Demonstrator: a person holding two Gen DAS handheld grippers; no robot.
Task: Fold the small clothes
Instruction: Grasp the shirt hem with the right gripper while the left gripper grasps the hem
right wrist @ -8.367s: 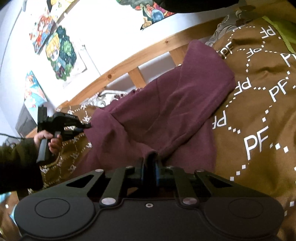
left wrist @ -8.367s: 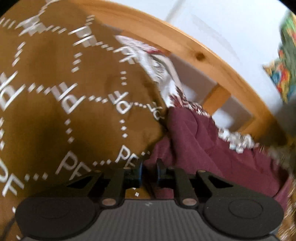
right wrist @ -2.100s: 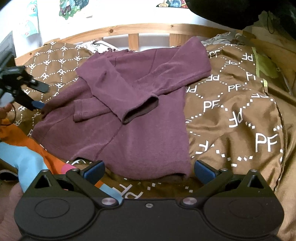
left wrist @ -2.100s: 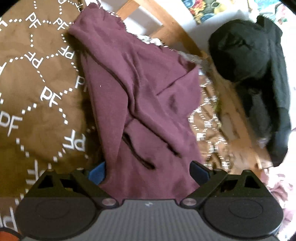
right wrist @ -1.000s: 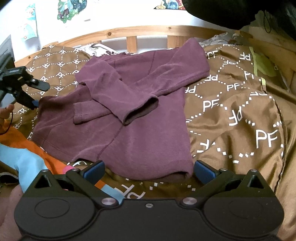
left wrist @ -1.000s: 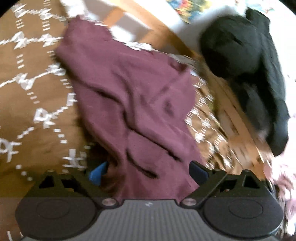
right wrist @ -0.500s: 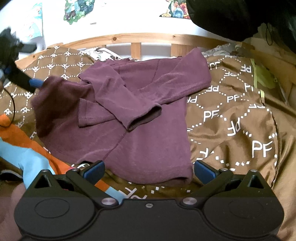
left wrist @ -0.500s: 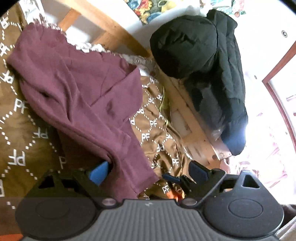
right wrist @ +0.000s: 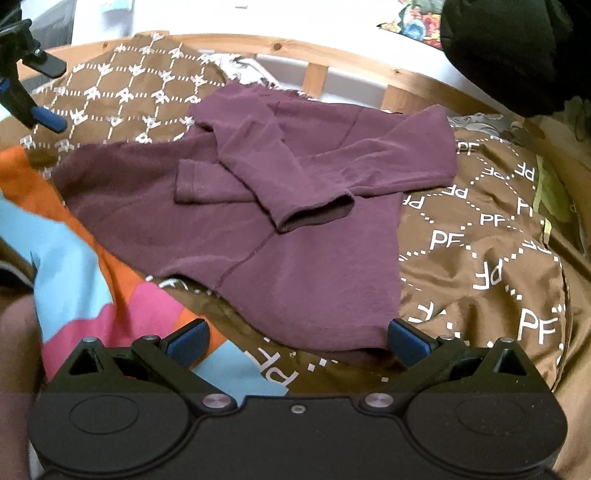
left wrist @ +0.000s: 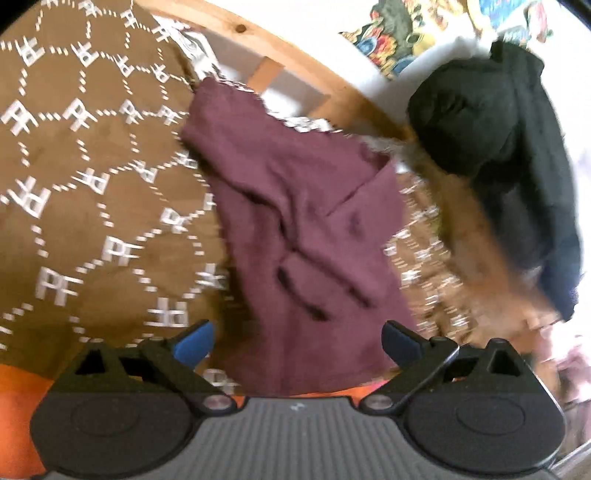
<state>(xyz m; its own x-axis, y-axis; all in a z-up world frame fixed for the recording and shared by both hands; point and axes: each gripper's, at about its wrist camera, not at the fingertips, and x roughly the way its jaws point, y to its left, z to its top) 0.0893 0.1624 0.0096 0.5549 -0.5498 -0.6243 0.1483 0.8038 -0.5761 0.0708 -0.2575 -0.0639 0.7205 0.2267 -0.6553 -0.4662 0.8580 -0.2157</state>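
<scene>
A maroon long-sleeved top (right wrist: 295,206) lies spread on the brown patterned duvet (right wrist: 487,236), with both sleeves folded across its front. It also shows in the left wrist view (left wrist: 306,229), blurred. My right gripper (right wrist: 297,341) is open and empty, just short of the top's near hem. My left gripper (left wrist: 297,338) is open and empty over the top's side edge; in the right wrist view it (right wrist: 35,92) hangs in the air at the far left, clear of the cloth.
A wooden bed frame (right wrist: 332,59) runs along the back by the white wall. A black jacket (left wrist: 517,155) hangs at the right. An orange, blue and pink cloth (right wrist: 85,266) lies at the near left. Posters (left wrist: 391,29) hang on the wall.
My left gripper lifted the top's left edge, let it drop flat, and has drawn back up and to the left. My right gripper has edged closer to the hem, still open.
</scene>
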